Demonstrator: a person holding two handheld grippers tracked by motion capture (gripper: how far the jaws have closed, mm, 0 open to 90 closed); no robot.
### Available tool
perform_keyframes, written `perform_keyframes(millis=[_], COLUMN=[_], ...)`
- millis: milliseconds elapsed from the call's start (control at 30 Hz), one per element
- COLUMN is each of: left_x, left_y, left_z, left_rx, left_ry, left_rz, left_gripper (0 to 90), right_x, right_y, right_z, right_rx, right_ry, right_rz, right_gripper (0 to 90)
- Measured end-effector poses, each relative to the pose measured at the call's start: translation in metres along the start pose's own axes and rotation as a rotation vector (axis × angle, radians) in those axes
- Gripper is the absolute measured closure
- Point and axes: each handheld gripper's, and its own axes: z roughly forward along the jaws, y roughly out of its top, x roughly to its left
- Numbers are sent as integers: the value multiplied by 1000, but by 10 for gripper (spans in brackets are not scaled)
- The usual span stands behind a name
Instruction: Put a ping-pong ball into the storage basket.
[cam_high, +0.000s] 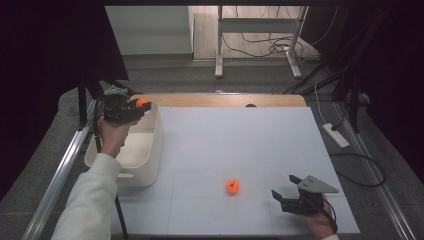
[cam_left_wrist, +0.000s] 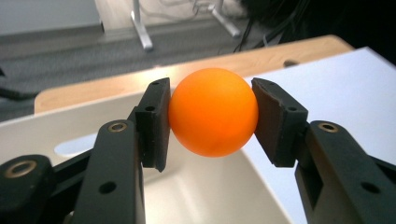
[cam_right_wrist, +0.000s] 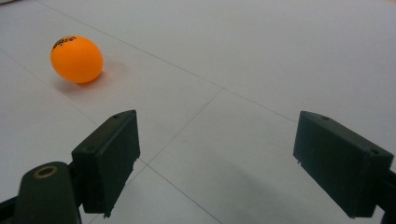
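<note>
Left gripper (cam_high: 134, 107) seen from the high view at the far left, held over the far rim of the white rectangular plastic bin (cam_high: 156, 145), jaws clamped on a small orange ball (cam_high: 142, 102). Right gripper (cam_high: 287, 192) low at the near right, just above the white tabletop (cam_high: 240, 135), jaws spread wide with nothing between them. Second orange ball (cam_high: 232, 186) lying on the tabletop, left of the right gripper and apart from it, right of the bin.

From the left gripper view: held orange ball (cam_left_wrist: 213, 112) squeezed between both black pads, touching each, above the bin's pale interior (cam_left_wrist: 210, 191) (wooden table edge beyond).

From the right gripper view: right gripper (cam_right_wrist: 217, 158) gaping, bare white surface (cam_right_wrist: 261, 70) between the jaws. Loose orange ball (cam_right_wrist: 76, 59) resting far left, dark print on its top, well clear of the left jaw.
</note>
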Motion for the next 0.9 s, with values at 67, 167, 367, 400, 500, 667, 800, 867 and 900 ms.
perform_keyframes(millis=[67, 167, 367, 400, 500, 667, 800, 867, 900], left_x=[0, -1, 0, 1, 1, 0, -2, -3, -3], left_y=[-1, -2, -2, -2, -3, -4, -4, -3, -3], left_z=[3, 6, 11, 12, 16, 17, 15, 14, 14], left_rx=[20, 34, 64, 73, 116, 138, 126, 117, 114], left_ry=[2, -1, 8, 9, 19, 32, 42, 44, 43], left_rz=[4, 3, -1, -3, -8, 8, 23, 26, 26], left_gripper=[500, 500, 500, 500, 499, 498, 498, 497, 497], right_x=[0, -1, -1, -1, 0, -1, -1, -1, -1], right_y=[0, 0, -1, -1, -1, -1, -1, -1, -1], right_z=[0, 1, 0, 1, 1, 0, 0, 0, 0], right_rx=[2, 5, 8, 3, 6, 8, 3, 8, 8], right_ry=[0, 1, -1, 4, 1, -2, 2, -4, -4], right_rz=[2, 4, 1, 5, 3, 1, 3, 1, 1], right_gripper=[146, 145, 145, 145, 145, 146, 145, 146, 146])
